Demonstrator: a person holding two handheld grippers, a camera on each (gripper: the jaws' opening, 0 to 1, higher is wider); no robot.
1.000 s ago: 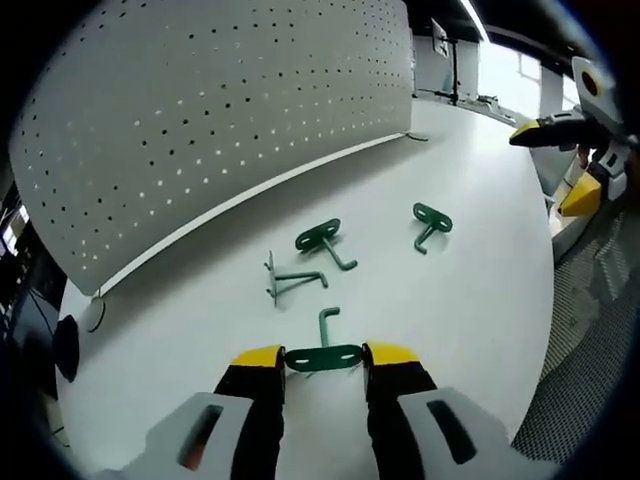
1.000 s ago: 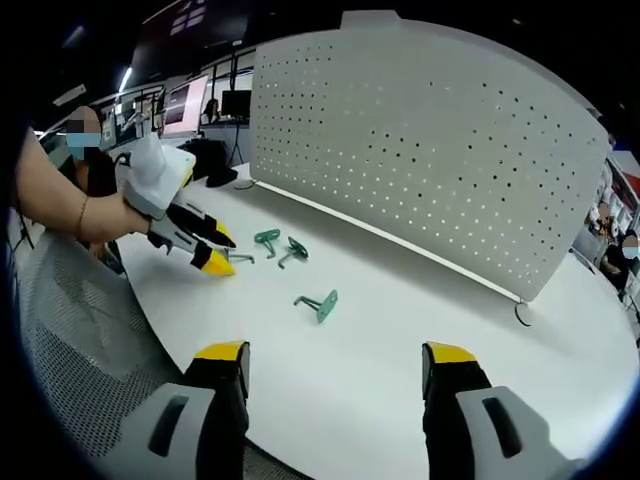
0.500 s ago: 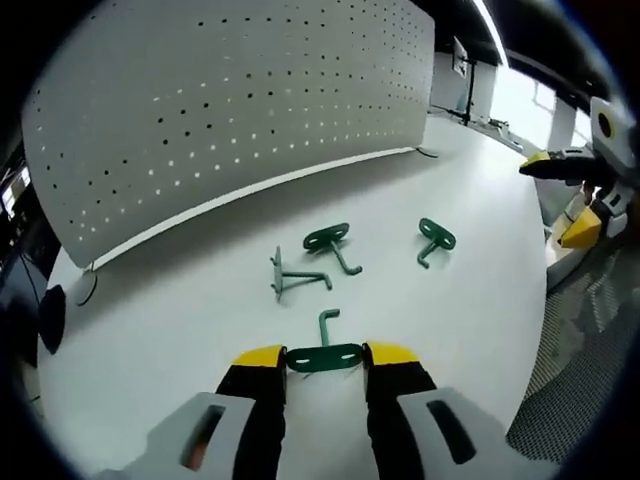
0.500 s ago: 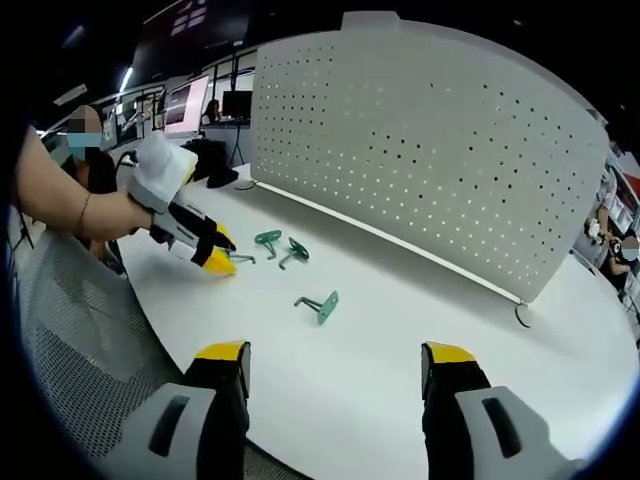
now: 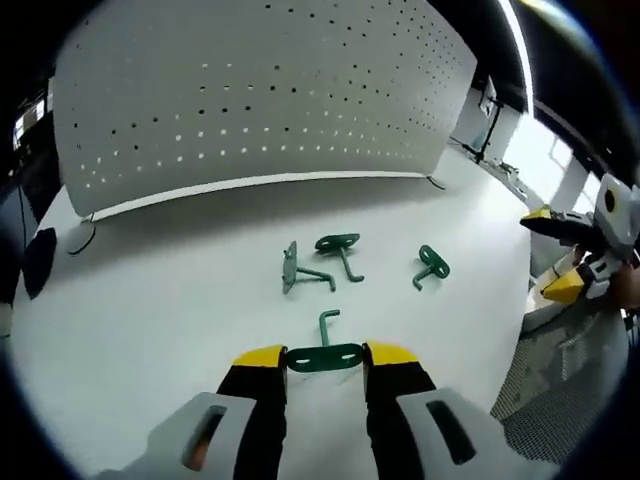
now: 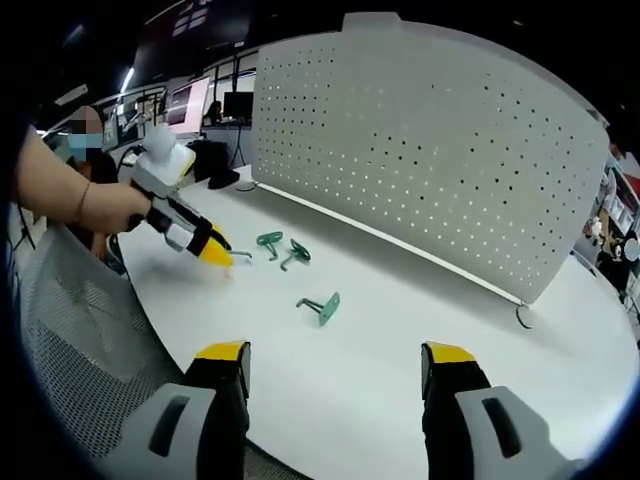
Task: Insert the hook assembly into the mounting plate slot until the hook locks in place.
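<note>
Left gripper view
Left gripper: its two yellow-tipped jaws rise from the bottom edge and are closed on the flat plate of a green hook.
Held hook: the plate lies crosswise between the jaw tips, touching both; its bent stem points away over the table.
Table: white, bare around the parts.
Loose hooks: three more lie beyond the held one. One stands on its plate edge, one lies just beside it to the right, and a third lies well apart to the right.
Perforated panel: white, dotted with rows of holes, standing upright along the far side of the table, behind all the hooks.
Right gripper: seen at the right edge past the table rim, yellow tips apart.

Right gripper view
Right gripper: jaws spread wide with nothing between them, hanging over the near table edge.
Left gripper: comes in from the left, held in a person's hand; its yellow tips sit low over the table, near the hooks. The hook it holds is too small to make out here.
Loose hooks: two close together near the left gripper's tips, one alone nearer the middle of the table.
Perforated panel: upright behind the hooks, its foot on the table.
</note>
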